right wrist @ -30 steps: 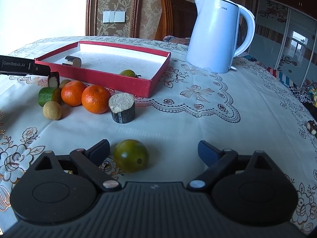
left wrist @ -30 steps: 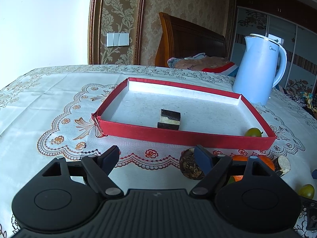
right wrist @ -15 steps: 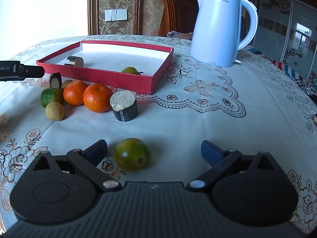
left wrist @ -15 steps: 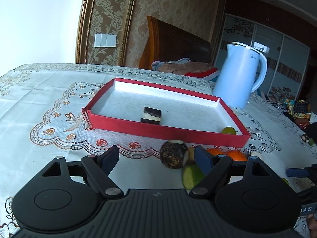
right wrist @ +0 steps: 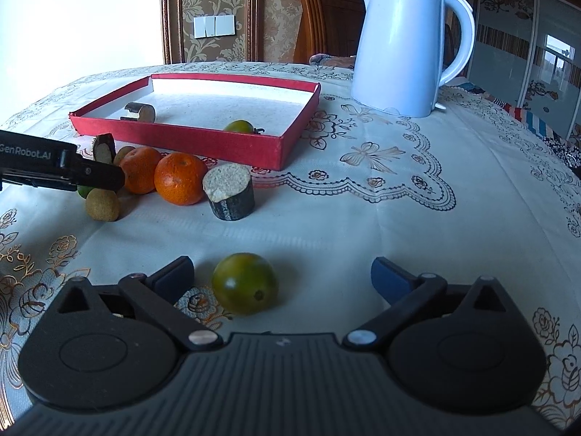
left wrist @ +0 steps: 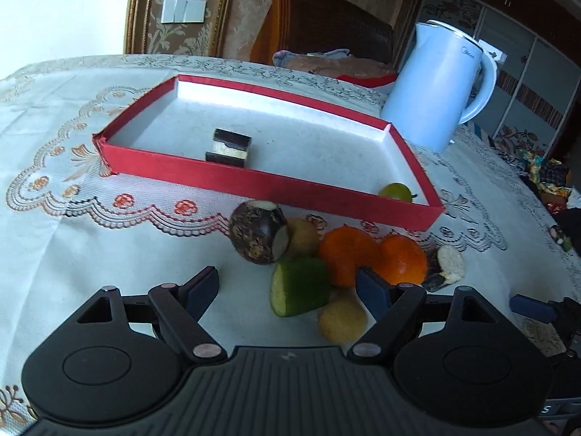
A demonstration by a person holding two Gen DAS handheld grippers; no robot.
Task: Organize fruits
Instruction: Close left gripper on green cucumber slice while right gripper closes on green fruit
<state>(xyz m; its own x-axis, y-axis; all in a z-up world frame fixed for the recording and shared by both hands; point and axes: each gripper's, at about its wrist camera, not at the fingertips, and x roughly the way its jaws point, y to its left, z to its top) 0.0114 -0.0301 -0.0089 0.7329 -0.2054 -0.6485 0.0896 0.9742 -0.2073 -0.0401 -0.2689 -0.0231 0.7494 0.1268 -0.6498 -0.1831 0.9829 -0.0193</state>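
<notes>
A green cut fruit piece (left wrist: 300, 286) was seen lying on its side on the tablecloth (left wrist: 109, 254), its pale green cut face turned toward the camera, skin bright and lightly speckled. It was framed between the fingers of the left gripper (left wrist: 288, 287), whose jaws were spread wide, nothing pinched. A small tan round fruit (left wrist: 342, 320) was found just beside the green piece, near the right finger. Behind it, a dark rough-skinned chunk (left wrist: 258, 231) with pale cut ends was touching a yellowish fruit (left wrist: 303, 237), and two oranges (left wrist: 374, 258) were packed side by side. A stubby dark piece with a pale crumbly top (right wrist: 229, 193) was stood upright by the oranges.

Over on the other side, a green tomato (right wrist: 244, 283) with a dull olive sheen was caught between the fingers of the right gripper (right wrist: 282, 279), closer to the left finger; those jaws were held wide apart too, no contact made.

The red tray (left wrist: 254, 181) was set beyond the pile, with a dark block with a pale band (left wrist: 228, 147) in the middle and a small green fruit (left wrist: 395, 192) tucked in its near right corner. A white kettle (right wrist: 403, 47) was stood past the tray, well apart from the fruit.
</notes>
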